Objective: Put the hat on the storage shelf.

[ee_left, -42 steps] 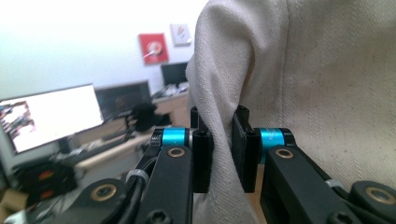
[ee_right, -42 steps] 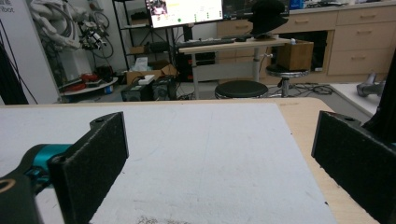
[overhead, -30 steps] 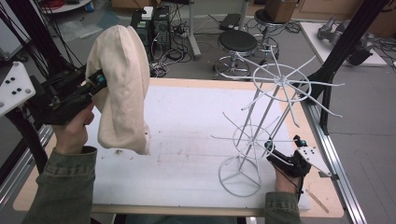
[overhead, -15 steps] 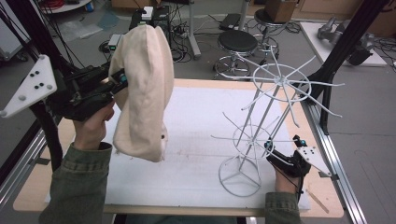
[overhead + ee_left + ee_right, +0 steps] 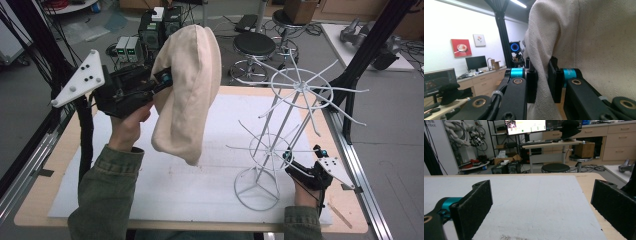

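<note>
While the left tongs (image 5: 541, 82) pinch the cream hat (image 5: 187, 90), the right tongs (image 5: 541, 207) gape.

No lettering comes out clearly anywhere. In the right gripper view, a white panel (image 5: 432, 145) at the top left edge carries a scrap of dark print ending in what looks like "ribot" (cut off by the frame, so the whole word can't be told). The wall-mounted bright monitor (image 5: 525, 125) shows coloured blocks, too small to read.
</note>
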`<action>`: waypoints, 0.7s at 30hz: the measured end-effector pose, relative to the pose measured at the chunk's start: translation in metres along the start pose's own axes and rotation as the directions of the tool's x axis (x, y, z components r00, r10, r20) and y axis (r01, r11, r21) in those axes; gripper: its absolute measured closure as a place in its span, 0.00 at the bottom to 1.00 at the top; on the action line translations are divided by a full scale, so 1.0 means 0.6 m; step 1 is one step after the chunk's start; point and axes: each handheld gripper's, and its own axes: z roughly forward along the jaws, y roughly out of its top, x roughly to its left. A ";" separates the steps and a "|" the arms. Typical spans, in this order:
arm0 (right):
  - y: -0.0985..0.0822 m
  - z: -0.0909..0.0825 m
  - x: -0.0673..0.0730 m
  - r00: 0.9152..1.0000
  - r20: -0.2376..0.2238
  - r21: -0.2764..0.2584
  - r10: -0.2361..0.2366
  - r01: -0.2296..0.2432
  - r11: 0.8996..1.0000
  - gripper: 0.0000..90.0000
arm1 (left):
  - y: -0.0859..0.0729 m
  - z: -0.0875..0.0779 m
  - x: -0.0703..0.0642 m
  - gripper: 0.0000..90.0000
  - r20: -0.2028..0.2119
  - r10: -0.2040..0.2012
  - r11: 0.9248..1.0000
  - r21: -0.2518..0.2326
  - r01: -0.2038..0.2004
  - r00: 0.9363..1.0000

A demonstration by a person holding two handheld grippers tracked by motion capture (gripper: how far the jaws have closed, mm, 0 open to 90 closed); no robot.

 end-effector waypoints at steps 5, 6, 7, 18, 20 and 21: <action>0.000 0.000 0.000 1.000 -0.003 0.002 0.001 -0.001 1.000 0.03 | -0.013 0.023 0.005 0.89 0.019 -0.019 1.000 -0.001 0.019 1.000; 0.000 0.000 0.000 1.000 -0.002 0.001 0.000 0.000 1.000 0.03 | -0.014 0.028 0.006 0.89 0.023 -0.025 1.000 -0.007 0.025 0.999; 0.000 0.000 0.000 1.000 -0.002 0.000 -0.001 0.001 1.000 0.03 | -0.015 0.034 0.006 0.89 0.026 -0.031 0.999 -0.014 0.031 0.999; 0.000 0.000 0.000 1.000 -0.008 0.004 0.002 -0.002 1.000 0.03 | -0.022 0.103 0.004 0.89 0.064 -0.067 0.997 -0.029 0.069 0.996; 0.000 0.000 0.000 1.000 -0.008 0.005 0.002 -0.002 1.000 0.03 | -0.026 0.116 0.002 0.89 0.072 -0.066 0.997 -0.021 0.068 0.995; 0.000 0.000 -0.001 1.000 -0.008 0.003 0.001 -0.001 1.000 0.03 | -0.029 0.122 0.000 0.89 0.076 -0.062 0.998 -0.013 0.063 0.995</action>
